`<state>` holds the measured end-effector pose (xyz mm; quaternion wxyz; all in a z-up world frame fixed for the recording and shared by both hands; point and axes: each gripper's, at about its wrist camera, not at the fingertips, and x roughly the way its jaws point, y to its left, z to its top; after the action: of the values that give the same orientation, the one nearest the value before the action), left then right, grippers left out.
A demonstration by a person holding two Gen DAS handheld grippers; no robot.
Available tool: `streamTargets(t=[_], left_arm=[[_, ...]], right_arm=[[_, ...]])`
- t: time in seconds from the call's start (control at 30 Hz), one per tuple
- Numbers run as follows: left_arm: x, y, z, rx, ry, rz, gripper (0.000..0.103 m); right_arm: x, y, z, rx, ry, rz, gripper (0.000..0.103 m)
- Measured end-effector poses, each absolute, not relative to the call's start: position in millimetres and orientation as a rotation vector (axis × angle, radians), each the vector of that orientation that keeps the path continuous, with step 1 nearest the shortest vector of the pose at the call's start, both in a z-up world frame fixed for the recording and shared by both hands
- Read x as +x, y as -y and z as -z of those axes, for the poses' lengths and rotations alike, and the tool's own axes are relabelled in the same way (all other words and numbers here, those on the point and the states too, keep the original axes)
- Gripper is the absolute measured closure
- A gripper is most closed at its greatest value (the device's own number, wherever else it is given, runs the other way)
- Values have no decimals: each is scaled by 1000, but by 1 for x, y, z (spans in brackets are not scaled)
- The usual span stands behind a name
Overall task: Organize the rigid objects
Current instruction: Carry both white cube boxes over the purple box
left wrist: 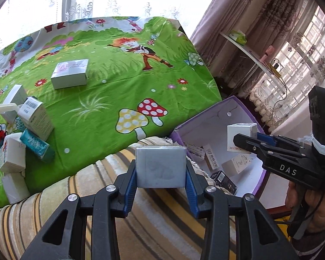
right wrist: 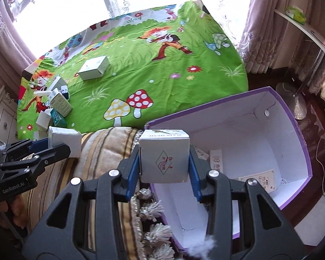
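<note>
The left gripper point(left wrist: 161, 174) is clamping a plain silvery-grey cardboard box point(left wrist: 161, 167) between its blue pads, jaws closed partway onto the box's side faces; its broad face is facing the camera, long axis lying across the jaws, above a striped beige blanket point(left wrist: 140, 216). The right gripper point(right wrist: 164, 165), marked "DAS" on its body, is gripping a small white carton with a red diamond logo point(right wrist: 164, 159), standing upright, jaws likewise closed partway on its sides, at the near rim of an open purple-walled white-lined storage box point(right wrist: 292, 117). White cartons with unreadable print are lying inside. Farther off, a silver box point(left wrist: 70, 73) is resting alone on the green cartoon bedsheet point(left wrist: 119, 82).
</note>
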<state>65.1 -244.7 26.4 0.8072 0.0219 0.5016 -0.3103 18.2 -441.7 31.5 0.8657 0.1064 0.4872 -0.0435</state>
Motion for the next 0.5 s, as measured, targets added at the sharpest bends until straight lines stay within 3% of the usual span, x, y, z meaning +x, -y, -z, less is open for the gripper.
streamTargets(t=[0.5], left_arm=[[49, 323, -28, 125, -1091, 840, 62]], right_arm=[[3, 485, -44, 210, -969, 238, 58]])
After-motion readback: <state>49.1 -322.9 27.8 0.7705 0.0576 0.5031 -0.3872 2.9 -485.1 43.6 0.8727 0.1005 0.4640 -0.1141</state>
